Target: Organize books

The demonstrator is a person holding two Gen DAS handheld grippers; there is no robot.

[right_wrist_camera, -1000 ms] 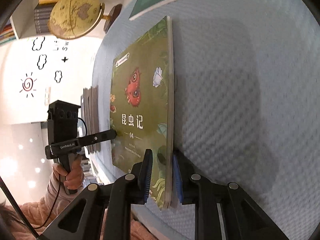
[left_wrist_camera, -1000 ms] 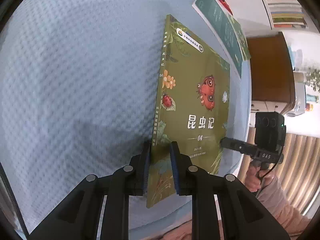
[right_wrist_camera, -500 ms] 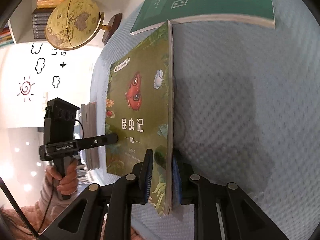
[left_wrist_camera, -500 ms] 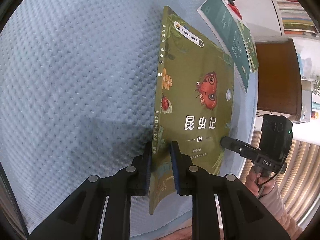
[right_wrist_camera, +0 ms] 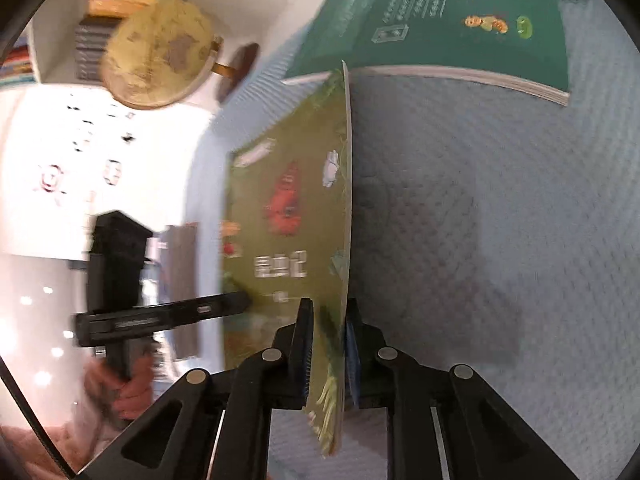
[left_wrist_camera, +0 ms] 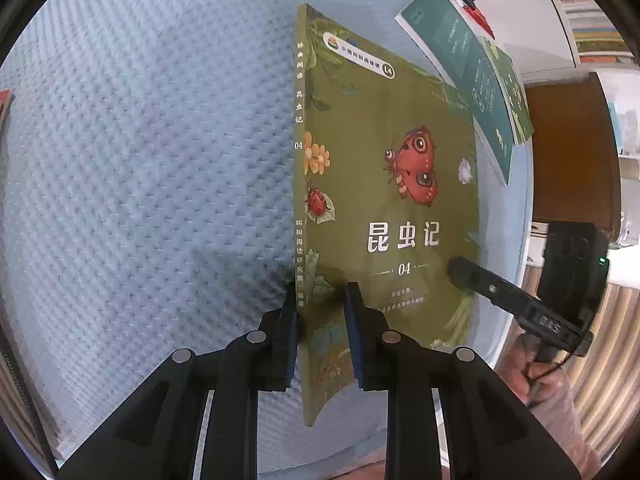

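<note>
An olive-green insect book [left_wrist_camera: 384, 200] with a red butterfly on its cover is held between both grippers above the blue textured table. My left gripper [left_wrist_camera: 322, 300] is shut on the book's spine edge. My right gripper [right_wrist_camera: 328, 312] is shut on the book's [right_wrist_camera: 288, 216] opposite page edge; that view is blurred. A dark green book [left_wrist_camera: 460, 60] lies flat beyond the held book's far corner, and it also shows in the right wrist view [right_wrist_camera: 440, 28]. Each gripper shows in the other's view, the right [left_wrist_camera: 520, 304] and the left [right_wrist_camera: 168, 312].
The blue textured table cover [left_wrist_camera: 160, 180] fills the left. A globe [right_wrist_camera: 160, 56] stands past the table. A stack of books [left_wrist_camera: 16, 380] sits at the left edge. A brown cabinet [left_wrist_camera: 572, 152] and bookshelves are beyond the table's edge.
The held book has moved towards the dark green book, which now looms larger in both views. Both grippers stay shut on it. The right wrist view has become blurred.
</note>
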